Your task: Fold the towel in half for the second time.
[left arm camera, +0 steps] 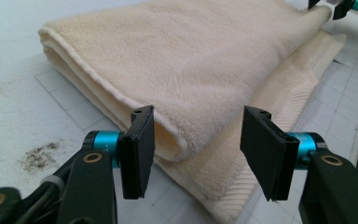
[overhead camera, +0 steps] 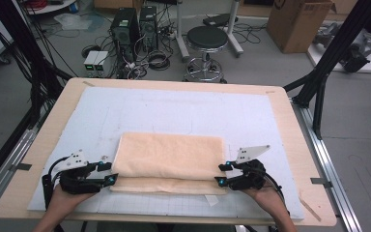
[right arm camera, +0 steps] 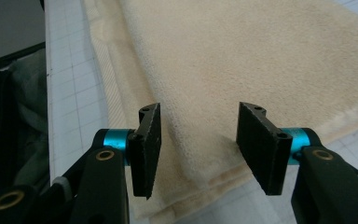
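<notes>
Terry-cloth towel (overhead camera: 168,162): soft, floppy, light. Left gripper (overhead camera: 110,173) and right gripper (overhead camera: 219,174) sit open at its near corners, holding nothing. Best pinch: through all layers.

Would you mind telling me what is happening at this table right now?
A person is folding a cream towel on the white mat. It lies folded over, the top layer short of the near edge. The left tongs and the right tongs sit at its two near corners, both open, with towel corners between their jaws but not pinched.
</notes>
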Demonstrator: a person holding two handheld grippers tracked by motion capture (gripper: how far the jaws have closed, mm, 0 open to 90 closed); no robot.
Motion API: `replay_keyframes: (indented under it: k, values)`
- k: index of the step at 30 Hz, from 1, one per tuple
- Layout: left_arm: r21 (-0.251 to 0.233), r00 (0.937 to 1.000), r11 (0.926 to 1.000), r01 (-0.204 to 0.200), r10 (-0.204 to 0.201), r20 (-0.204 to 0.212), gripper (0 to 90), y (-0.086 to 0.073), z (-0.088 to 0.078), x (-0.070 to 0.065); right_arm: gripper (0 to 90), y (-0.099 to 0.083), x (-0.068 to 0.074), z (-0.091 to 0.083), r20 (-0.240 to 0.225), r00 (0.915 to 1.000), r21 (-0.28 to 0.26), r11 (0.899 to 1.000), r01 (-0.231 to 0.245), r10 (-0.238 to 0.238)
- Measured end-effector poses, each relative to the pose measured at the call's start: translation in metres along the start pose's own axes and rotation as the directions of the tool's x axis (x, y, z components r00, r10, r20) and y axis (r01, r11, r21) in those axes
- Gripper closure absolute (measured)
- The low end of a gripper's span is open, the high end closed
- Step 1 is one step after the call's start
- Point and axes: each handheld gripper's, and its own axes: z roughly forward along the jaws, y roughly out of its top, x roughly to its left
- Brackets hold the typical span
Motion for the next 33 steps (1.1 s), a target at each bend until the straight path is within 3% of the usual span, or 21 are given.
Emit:
replay_keyframes:
  k: [6, 10, 13, 14, 16, 19, 22, 30, 33]
  values:
    - [-0.002, 0.9999, 0.9999, 0.013, -0.013, 0.001, 41.5, 0.002, 0.003, 0.003, 50.0, 0.001, 0.000, 0.008, 0.000, 0.9999, 0.007, 1.000, 0.015, -0.015]
    - [0.016, 1.0000, 0.9999, -0.002, 0.002, 0.010, 41.1, 0.005, 0.010, -0.001, 50.2, 0.002, 0.002, 0.013, 0.011, 0.9992, 0.024, 0.999, 0.038, -0.039]
    - [0.057, 1.0000, 0.9984, -0.004, 0.003, 0.006, 51.1, 0.004, 0.017, -0.001, 54.2, 0.001, 0.004, 0.017, 0.020, 0.9982, 0.038, 0.998, 0.056, -0.057]
    - [0.073, 1.0000, 0.9973, -0.007, 0.007, 0.004, 58.9, 0.003, 0.018, 0.000, 58.0, 0.001, 0.004, 0.018, 0.018, 0.9982, 0.051, 0.997, 0.055, -0.056]
    - [0.070, 0.9997, 0.9975, -0.001, -0.001, 0.023, 70.1, 0.002, 0.018, 0.001, 70.7, 0.001, 0.004, 0.018, 0.019, 0.9974, 0.048, 0.996, 0.069, -0.070]
    - [0.038, 0.9994, 0.9991, 0.020, -0.021, 0.029, 82.2, 0.003, 0.014, 0.002, 79.5, 0.002, 0.004, 0.014, 0.012, 0.9981, 0.027, 0.998, 0.060, -0.061]
    - [0.018, 0.9987, 0.9991, 0.038, -0.038, 0.032, 85.8, 0.003, 0.009, 0.004, 81.2, 0.004, 0.004, 0.009, 0.010, 0.9986, -0.003, 0.999, 0.053, -0.053]
    - [-0.032, 0.9948, 0.9956, 0.088, -0.086, 0.054, 86.4, 0.005, -0.002, 0.005, 81.4, 0.016, 0.011, -0.004, 0.015, 0.9962, -0.056, 0.995, 0.086, -0.085]
    - [-0.032, 0.9946, 0.9960, 0.083, -0.081, 0.065, 86.4, 0.005, -0.007, 0.002, 81.4, 0.018, 0.015, -0.008, 0.004, 0.9962, -0.058, 0.995, 0.087, -0.087]
